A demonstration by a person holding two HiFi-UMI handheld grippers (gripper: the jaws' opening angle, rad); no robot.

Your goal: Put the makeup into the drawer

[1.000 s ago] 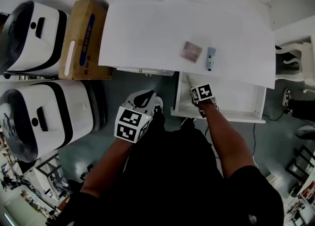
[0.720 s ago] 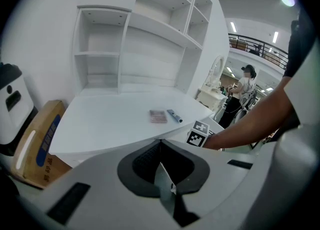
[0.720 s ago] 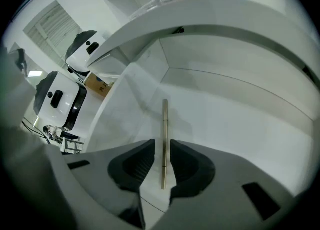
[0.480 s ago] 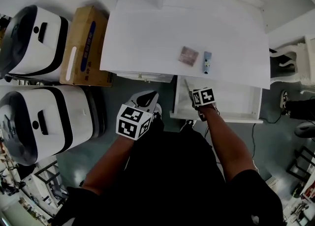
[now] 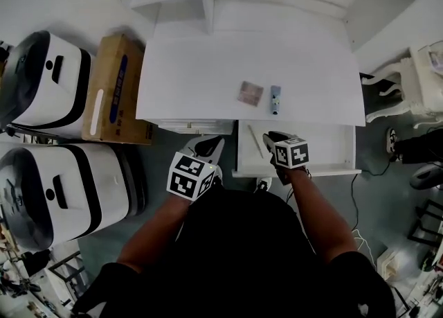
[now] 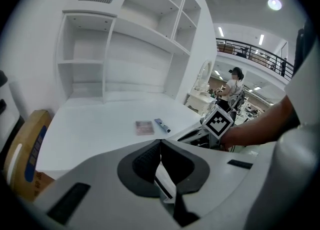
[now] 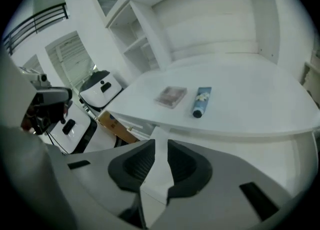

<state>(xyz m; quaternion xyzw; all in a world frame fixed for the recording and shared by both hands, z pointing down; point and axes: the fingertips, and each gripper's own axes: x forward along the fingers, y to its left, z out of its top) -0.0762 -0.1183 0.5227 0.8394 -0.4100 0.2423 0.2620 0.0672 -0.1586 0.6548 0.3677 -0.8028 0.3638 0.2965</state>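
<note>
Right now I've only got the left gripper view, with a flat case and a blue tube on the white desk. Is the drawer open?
Observer: Yes. The head view shows the drawer pulled out under the right half of the desk.
Operator: And on my right side?
Observer: The right hand-held gripper is above the drawer's left end. Its jaws have just been opening to a narrow gap, with nothing between them.
Operator: Where's the makeup relative to the drawer?
Observer: The flat case and blue tube lie side by side on the desktop just behind that left end, tube on the right.
</note>
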